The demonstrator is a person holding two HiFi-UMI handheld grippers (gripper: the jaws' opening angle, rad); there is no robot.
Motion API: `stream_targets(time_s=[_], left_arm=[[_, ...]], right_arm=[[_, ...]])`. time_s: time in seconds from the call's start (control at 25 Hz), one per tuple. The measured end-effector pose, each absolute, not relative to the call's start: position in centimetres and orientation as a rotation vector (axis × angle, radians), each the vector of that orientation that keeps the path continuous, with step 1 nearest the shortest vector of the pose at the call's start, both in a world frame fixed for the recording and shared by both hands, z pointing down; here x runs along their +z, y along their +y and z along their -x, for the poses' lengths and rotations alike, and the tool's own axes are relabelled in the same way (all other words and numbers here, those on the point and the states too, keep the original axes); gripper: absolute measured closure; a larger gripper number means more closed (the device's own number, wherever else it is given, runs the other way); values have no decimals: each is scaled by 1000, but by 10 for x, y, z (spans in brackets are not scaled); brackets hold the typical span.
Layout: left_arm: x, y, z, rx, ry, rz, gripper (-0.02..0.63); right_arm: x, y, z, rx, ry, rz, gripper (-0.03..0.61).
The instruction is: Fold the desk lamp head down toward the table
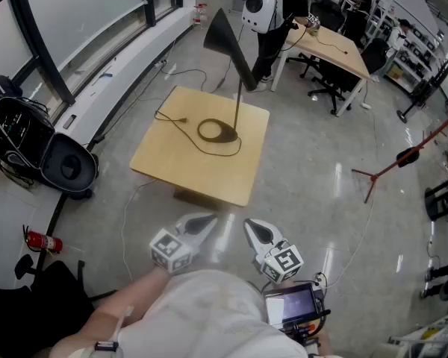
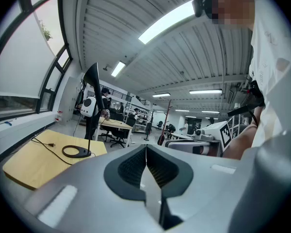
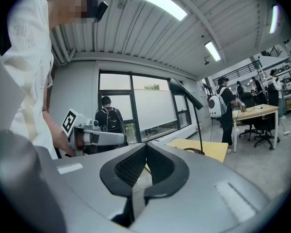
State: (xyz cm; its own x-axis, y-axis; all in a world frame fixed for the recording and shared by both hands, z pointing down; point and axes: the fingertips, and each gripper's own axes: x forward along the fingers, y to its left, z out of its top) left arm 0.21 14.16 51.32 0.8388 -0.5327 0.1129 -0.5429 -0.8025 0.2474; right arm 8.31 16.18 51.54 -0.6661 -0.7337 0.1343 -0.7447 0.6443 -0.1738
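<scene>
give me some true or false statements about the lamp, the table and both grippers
1. The desk lamp stands on the wooden table. True.
2. The left gripper is clamped on the lamp's pole. False: its jaws are together on nothing, and it is held near the person's body, well short of the table.
3. The lamp's cord lies on the tabletop with its plug end loose. True.
4. The right gripper has its jaws wide apart. False: they are together and empty.
5. The lamp's head is already folded down onto the table. False: it is raised high above the base.
</scene>
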Motion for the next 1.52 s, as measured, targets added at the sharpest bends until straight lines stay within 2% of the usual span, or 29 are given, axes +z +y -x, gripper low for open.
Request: stream_targets(time_s=[0.84,1.52], left_arm=[[523,135,-16,82,-922,-2707,611],[520,119,-69,82,-1035,-2688,611]], right_arm=[[517,141,-117,331,-2830,-1290,565],[519,121,-172,309,-2855,-1200,565]])
